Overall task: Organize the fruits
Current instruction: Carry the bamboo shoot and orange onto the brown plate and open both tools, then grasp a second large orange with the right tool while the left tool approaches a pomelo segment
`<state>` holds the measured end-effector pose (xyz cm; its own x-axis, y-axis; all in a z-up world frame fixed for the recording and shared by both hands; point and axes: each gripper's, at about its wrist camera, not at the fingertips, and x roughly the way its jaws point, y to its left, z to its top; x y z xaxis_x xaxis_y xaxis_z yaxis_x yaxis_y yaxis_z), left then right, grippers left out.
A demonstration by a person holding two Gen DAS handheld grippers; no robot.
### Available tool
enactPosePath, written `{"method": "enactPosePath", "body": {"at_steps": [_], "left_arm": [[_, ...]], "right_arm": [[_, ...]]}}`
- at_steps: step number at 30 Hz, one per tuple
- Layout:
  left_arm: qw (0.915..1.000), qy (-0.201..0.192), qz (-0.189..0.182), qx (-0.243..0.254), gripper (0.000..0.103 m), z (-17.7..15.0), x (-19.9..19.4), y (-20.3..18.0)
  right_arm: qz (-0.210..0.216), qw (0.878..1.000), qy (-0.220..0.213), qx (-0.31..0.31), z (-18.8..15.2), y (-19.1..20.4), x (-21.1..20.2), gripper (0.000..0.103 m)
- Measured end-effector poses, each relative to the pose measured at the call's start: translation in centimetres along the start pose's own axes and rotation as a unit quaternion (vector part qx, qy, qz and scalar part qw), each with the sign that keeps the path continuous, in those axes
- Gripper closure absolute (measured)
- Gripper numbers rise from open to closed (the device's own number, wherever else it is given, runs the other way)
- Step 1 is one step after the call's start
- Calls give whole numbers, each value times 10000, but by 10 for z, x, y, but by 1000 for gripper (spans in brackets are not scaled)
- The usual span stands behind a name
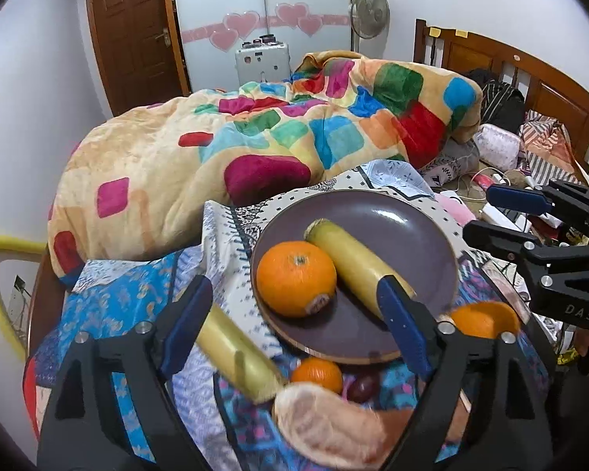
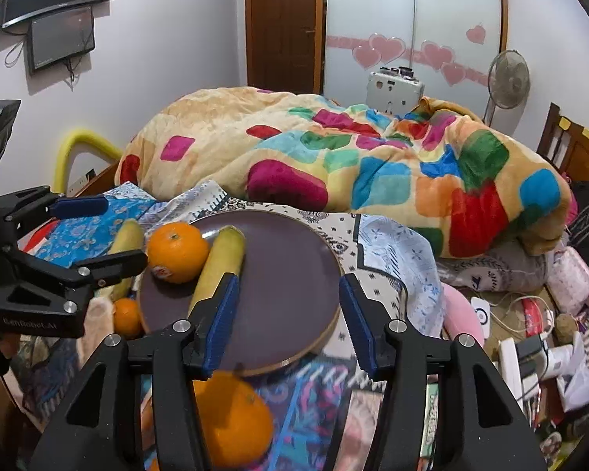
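Nearest, both black blue-padded grippers, left gripper [image 1: 296, 327] and right gripper [image 2: 288, 324], stand wide and empty over patterned blue cloth [image 1: 110, 302]. The round purple plate [image 1: 412, 231] holds a stickered orange [image 1: 294, 276] and yellow banana [image 1: 351, 263]. Behind, a colourful checked blanket [image 1: 255, 137], brown wooden door [image 1: 133, 35]. Gripper lettering: "DAS".

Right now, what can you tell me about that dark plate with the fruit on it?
The plate is round, shallow and matte purple-brown, with a pale edge that looks like wood. It lies a little tilted on the patterned cloths over the bed. On it rest a large orange with a small sticker and a yellow-green banana, side by side and touching; most of its surface is bare. Another banana and two more oranges lie off it, close to its rim. Neither gripper touches it.
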<state>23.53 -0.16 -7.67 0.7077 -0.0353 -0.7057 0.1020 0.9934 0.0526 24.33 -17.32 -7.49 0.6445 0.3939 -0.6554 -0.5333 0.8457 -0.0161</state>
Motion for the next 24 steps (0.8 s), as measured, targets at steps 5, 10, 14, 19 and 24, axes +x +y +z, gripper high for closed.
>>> {"method": "enactPosePath", "body": {"at_steps": [5,10,14,19,24], "left_arm": [[10000,19,69,14,6,-19,-19,-6],[9997,217,91,-11,2,-44,-19,-17],[9990,401,214,-15,2,-62,-9,-28],[9972,649,346,-153,2,-72,9,-36],[9964,686,439,-225,2,-79,14,-36]], "right_arm": [[-14,10000,-2,-30,-21,6,-17,48],[-81,9999,3,-123,-39,10,-27,47],[-100,9998,-44,-158,-54,11,-34,40],[-68,9999,-8,-127,-69,11,-34,37],[97,9999,105,-72,-79,12,-26,36]]}}
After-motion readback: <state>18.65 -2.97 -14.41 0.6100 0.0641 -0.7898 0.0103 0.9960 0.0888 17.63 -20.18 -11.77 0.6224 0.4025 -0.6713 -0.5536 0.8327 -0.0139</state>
